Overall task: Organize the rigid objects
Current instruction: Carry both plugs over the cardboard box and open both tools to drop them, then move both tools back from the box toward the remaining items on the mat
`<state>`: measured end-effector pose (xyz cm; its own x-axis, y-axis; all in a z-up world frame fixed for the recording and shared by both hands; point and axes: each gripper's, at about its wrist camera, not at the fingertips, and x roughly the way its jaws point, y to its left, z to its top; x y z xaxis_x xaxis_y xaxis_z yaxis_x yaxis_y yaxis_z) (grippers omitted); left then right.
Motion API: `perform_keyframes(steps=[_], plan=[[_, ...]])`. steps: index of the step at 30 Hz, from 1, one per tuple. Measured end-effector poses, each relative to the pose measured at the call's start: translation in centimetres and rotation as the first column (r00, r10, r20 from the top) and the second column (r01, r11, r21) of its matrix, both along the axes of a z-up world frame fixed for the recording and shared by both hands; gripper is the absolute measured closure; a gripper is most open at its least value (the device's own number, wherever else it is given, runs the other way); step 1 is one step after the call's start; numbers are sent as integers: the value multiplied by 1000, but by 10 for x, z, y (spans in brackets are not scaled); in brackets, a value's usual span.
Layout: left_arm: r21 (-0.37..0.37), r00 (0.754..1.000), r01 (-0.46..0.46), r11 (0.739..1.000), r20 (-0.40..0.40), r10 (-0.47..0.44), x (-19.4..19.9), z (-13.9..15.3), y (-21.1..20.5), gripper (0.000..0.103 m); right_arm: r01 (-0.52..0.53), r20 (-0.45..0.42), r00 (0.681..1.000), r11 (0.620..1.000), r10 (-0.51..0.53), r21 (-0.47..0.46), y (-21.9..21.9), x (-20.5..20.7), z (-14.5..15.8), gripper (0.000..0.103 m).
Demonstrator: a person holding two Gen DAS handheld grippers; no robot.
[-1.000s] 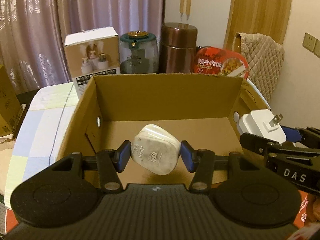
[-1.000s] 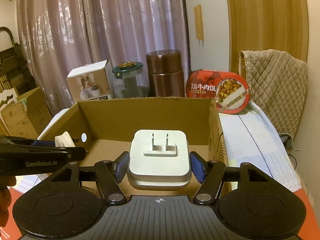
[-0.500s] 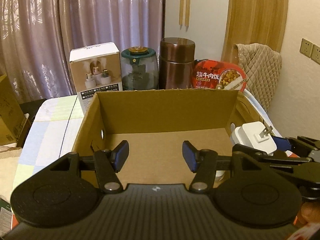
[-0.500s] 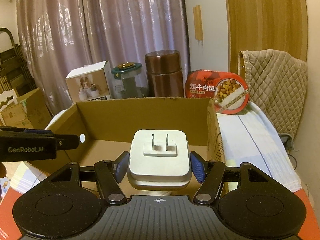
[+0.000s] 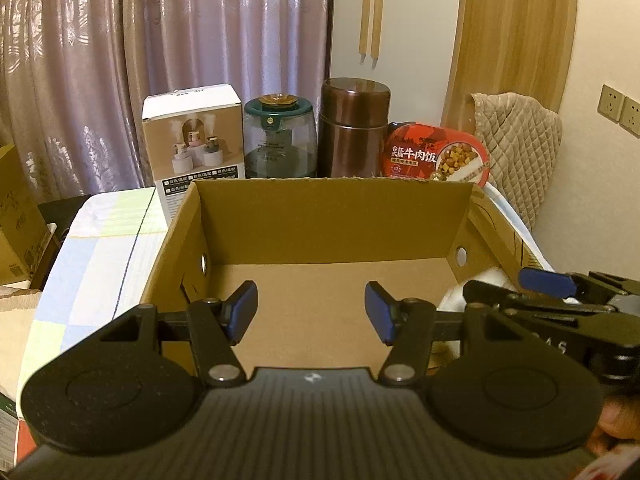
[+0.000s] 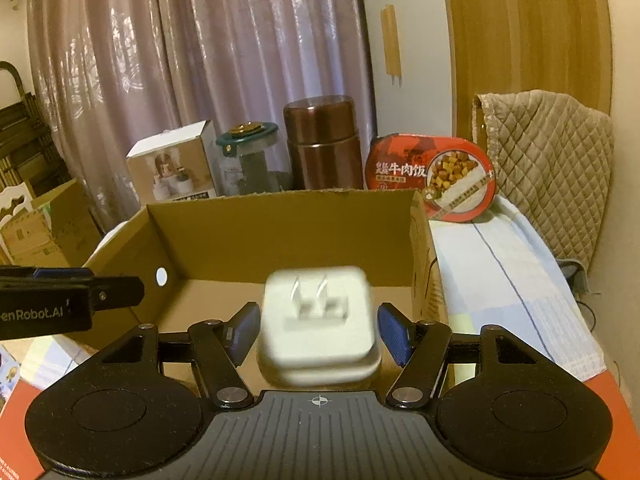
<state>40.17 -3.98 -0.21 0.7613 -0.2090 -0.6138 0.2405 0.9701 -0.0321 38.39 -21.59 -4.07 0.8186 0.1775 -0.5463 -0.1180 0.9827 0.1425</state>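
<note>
View along 2 hand-held tools over an open cardboard box [image 5: 332, 208] that sits on a table [image 5: 100, 248] covered with a pale checked cloth.

The left tool [image 5: 311, 316] hangs over the near part of the box with its 2 blue pads spread apart and nothing between them. Only bare cardboard floor shows beyond them.

The right tool [image 6: 318, 334] is at the box's right side, pointing in over the box. A white plug adapter [image 6: 318, 320] with 2 metal prongs facing up sits between its blue pads, above the box floor. The adapter is blurred while the tool is sharp. The pads stand just off the adapter's sides rather than pressing on it, so this tool reads as open.

Behind the box, in a row from left to right, stand a white product carton [image 5: 192, 140], a glass jar with a green lid [image 5: 278, 140], a brown metal canister [image 5: 354, 128] and a red meal bowl [image 5: 438, 158] on its edge. A quilted beige cloth [image 5: 516, 148] hangs at the right, and mauve curtains [image 5: 160, 40] fill the background.
</note>
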Motion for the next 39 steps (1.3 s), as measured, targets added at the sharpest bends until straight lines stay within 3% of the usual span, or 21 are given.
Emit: perform_keyframes(steps=[4, 12, 17, 20, 25, 36, 39], plan=[[-24, 1000, -9, 1000, 18, 10, -5, 4, 6, 44, 20, 49, 999, 1000, -21, 18, -4, -5, 6, 26], [-43, 997, -57, 997, 57, 60, -39, 22, 24, 44, 6, 158, 987, 1000, -10, 21, -9, -29, 25, 25], [-44, 992, -94, 995, 83, 97, -83, 33, 40, 43, -34, 247, 968, 999, 33, -1, -16, -71, 41, 25], [-45, 989, -112, 993, 88, 116, -116, 34, 46, 43, -54, 256, 965, 999, 51, 5, -25, -106, 41, 24], [-100, 983, -167, 981, 57, 173, -175, 26, 56, 39, -39, 163, 986, 999, 35, 19, -44, -158, 28, 23], [-128, 977, -212, 969, 1, 214, -279, -11, 55, 32, 4, 6, 1000, 999, -4, 36, -78, -261, -8, 22], [-93, 976, -217, 972, 12, 219, -297, -20, 50, 30, 15, -31, 999, 999, -14, 40, -85, -279, -19, 22]])
